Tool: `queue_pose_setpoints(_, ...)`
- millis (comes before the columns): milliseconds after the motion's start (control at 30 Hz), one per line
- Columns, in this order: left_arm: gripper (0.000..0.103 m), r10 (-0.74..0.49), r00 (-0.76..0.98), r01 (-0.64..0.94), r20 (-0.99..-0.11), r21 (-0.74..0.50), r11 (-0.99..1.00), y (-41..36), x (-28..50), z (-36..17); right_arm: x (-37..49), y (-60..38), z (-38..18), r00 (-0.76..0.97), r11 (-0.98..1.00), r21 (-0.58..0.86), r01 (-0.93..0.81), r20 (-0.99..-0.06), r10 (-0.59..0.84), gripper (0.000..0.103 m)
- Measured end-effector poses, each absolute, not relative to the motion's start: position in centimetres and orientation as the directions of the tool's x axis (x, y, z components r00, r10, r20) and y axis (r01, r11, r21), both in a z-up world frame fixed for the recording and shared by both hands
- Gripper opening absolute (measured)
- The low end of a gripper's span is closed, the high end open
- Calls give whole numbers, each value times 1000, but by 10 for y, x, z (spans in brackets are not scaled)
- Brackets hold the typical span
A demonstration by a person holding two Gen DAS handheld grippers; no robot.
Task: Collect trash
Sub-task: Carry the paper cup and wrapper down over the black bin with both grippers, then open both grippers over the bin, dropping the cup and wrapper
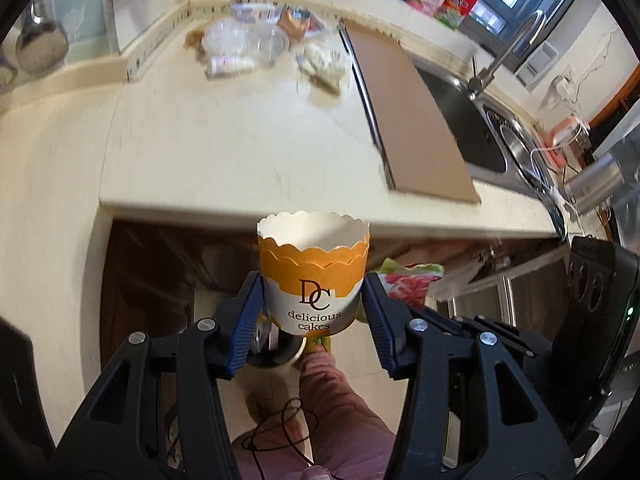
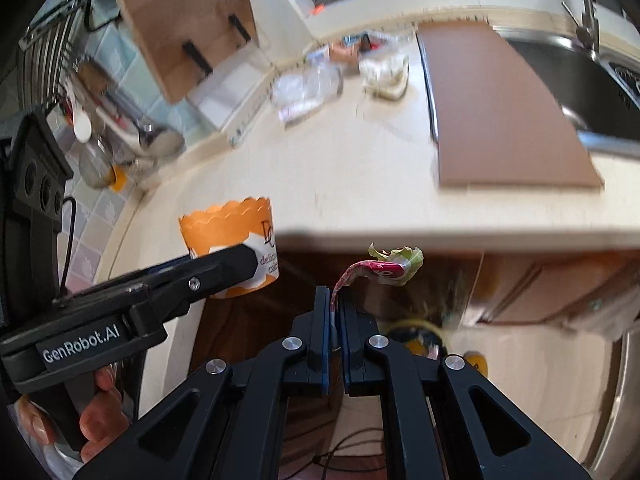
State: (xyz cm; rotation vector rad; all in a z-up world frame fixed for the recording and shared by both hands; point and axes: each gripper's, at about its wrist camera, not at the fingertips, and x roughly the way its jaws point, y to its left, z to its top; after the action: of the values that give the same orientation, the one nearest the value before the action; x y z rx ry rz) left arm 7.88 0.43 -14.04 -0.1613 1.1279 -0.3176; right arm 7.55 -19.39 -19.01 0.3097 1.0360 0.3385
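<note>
A cream kitchen counter [image 1: 240, 140] runs to a steel sink [image 1: 472, 120] at right, one brown board [image 1: 408, 112] between. The left gripper [image 1: 314, 300] clamps one paper cake cup [image 1: 314, 276]; the right gripper [image 2: 335, 300], jaws narrow, pinches one crumpled wrapper [image 2: 384, 266]. Blurred litter [image 1: 264, 44] lies far back.

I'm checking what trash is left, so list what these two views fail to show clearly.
- Pile at the back of the counter: motion blur in both views; only a small bottle and clear plastic can be told apart.
- Bin below: in the left wrist view the paper cup and left gripper cover it.
- Wrapper print: crumpled, unreadable; the right gripper hides its lower end.
</note>
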Motion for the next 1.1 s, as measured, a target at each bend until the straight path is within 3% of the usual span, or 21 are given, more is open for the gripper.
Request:
queue_pose_setpoints(400, 47, -267, 250, 129, -931, -242, 962, 9, 40, -224, 35, -189, -283, 292, 897, 435, -72, -851, 436, 5)
queue_pose_setpoints(867, 48, -229, 53, 42, -972, -227, 973, 3, 45, -414, 49, -190, -469, 84, 888, 460, 19, -886, 457, 5)
queue_pose_setpoints(1100, 48, -195, 2, 16, -981, -194, 981, 5, 69, -484, 71, -188, -550, 12, 892, 452, 34, -892, 452, 5)
